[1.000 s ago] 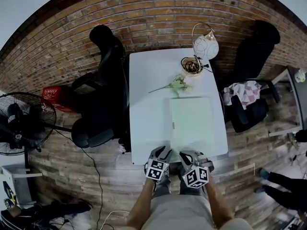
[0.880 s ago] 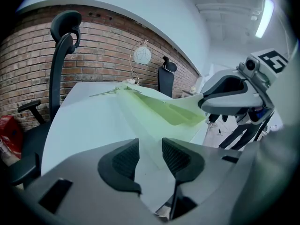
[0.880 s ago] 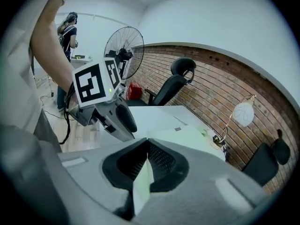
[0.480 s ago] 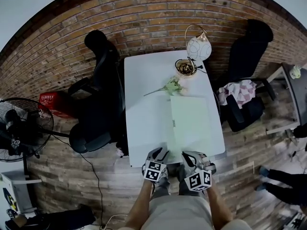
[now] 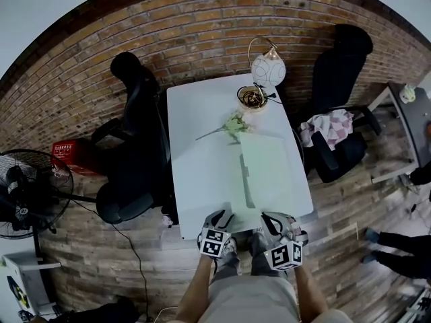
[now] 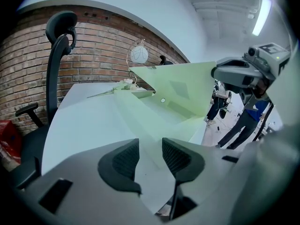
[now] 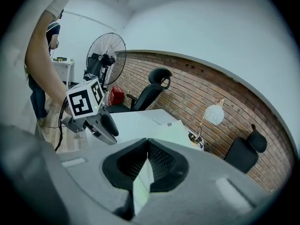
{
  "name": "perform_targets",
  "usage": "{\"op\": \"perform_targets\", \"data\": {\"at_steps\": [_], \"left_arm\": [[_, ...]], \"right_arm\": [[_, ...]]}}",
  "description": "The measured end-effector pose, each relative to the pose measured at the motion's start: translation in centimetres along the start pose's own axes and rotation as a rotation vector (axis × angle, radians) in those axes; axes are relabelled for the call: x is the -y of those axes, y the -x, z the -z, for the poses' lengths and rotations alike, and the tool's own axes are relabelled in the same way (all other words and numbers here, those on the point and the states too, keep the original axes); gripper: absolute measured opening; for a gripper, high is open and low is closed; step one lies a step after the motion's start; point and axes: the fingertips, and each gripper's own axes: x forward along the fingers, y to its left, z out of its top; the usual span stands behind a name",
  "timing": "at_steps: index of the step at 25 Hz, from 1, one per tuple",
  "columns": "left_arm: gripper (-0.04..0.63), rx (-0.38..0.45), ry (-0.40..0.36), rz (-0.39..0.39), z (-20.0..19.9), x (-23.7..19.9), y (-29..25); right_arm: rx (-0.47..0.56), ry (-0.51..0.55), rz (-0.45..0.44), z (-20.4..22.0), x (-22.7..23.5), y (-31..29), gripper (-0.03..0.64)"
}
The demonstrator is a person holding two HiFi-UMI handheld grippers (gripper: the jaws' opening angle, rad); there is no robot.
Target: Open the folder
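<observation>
A pale green folder (image 5: 269, 167) lies on the right half of the white table (image 5: 202, 153). My right gripper (image 5: 273, 222) is shut on the near edge of its cover (image 7: 143, 182), a thin sheet pinched between the pads. The cover (image 6: 183, 88) is raised off the lower leaf (image 6: 154, 121) and slopes up toward the right gripper (image 6: 239, 74). My left gripper (image 5: 224, 217) hovers at the table's near edge over the lower leaf. Its jaws (image 6: 150, 156) stand apart, holding nothing. The left gripper (image 7: 101, 123) also shows in the right gripper view.
A globe lamp (image 5: 268, 68), a gold bowl (image 5: 252, 97) and an artificial flower (image 5: 232, 123) stand at the table's far end. Black office chairs (image 5: 131, 93) (image 5: 340, 66) flank the table. A floor fan (image 5: 27, 194) stands at the left. A brick wall runs behind.
The right gripper has risen with the folder's cover, which lay flat before and now stands lifted off the lower leaf. The left gripper has stayed in place.
</observation>
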Motion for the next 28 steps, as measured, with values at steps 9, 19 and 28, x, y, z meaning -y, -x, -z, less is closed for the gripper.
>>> {"op": "perform_targets", "data": {"at_steps": [9, 19, 28], "left_arm": [[0.155, -0.003, -0.005, 0.005, -0.1, -0.1, 0.1], [0.155, -0.012, -0.016, -0.006, -0.4, -0.2, 0.3], [0.155, -0.016, -0.019, -0.018, -0.4, -0.2, 0.4]], "right_arm": [[0.014, -0.055, 0.096, -0.4, 2.4, 1.8, 0.009], [0.015, -0.100, 0.193, 0.1, 5.2, 4.2, 0.009], [-0.021, -0.079, 0.251, 1.1, 7.4, 6.2, 0.008]]}}
